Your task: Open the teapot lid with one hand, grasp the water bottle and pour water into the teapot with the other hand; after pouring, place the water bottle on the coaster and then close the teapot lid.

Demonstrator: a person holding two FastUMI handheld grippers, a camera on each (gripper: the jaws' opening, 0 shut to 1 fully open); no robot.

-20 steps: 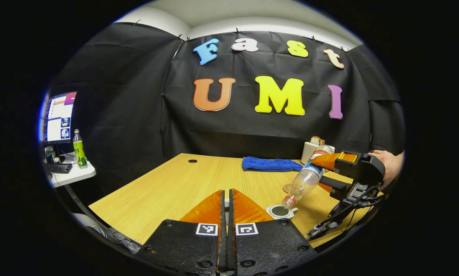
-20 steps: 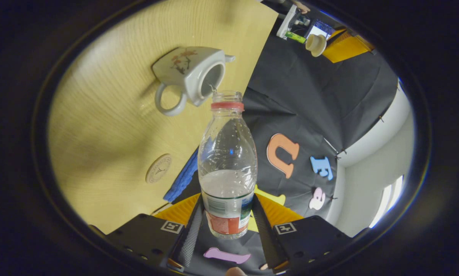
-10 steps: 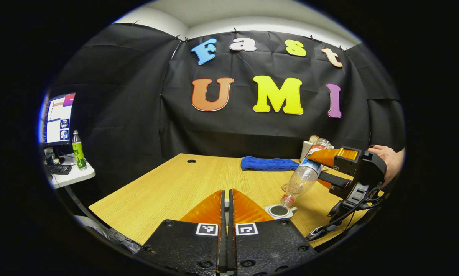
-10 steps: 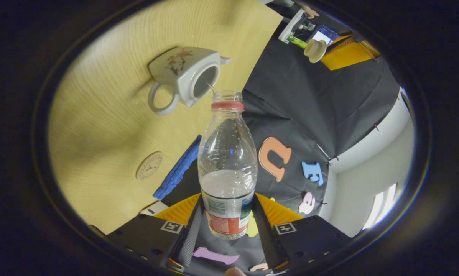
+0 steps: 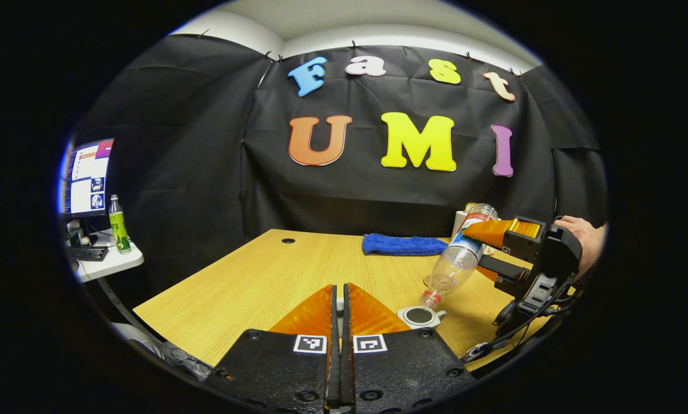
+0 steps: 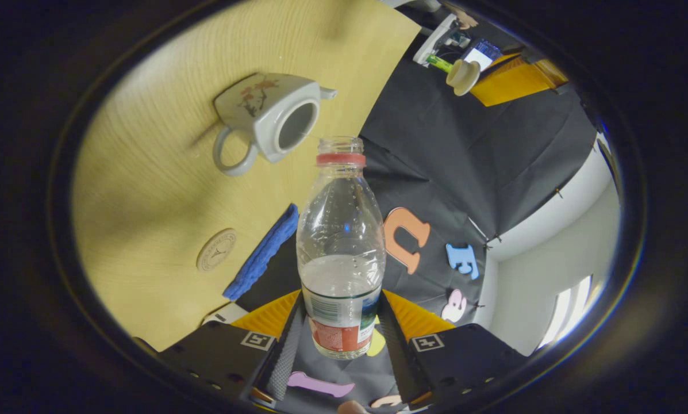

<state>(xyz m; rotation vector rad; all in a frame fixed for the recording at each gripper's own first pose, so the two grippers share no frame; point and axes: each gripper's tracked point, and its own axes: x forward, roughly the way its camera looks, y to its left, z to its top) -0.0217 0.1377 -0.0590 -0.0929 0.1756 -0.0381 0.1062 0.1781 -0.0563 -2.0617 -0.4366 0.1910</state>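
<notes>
Here, right gripper [image 6: 340, 333] jaws clamped on tilted water bottle [image 6: 341, 253], mouth just above open teapot [image 6: 272, 118], left gripper [image 5: 338, 305] jaws pinching teapot lid [image 6: 462, 76].

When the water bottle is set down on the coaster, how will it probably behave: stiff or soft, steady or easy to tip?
The water bottle looks like thin clear plastic, so it probably gives a little under the right claw. It seems under half full, so likely light. Being tall and narrow, it may tip on the small round coaster if released tilted, and with no cap any tipping would spill.
</notes>
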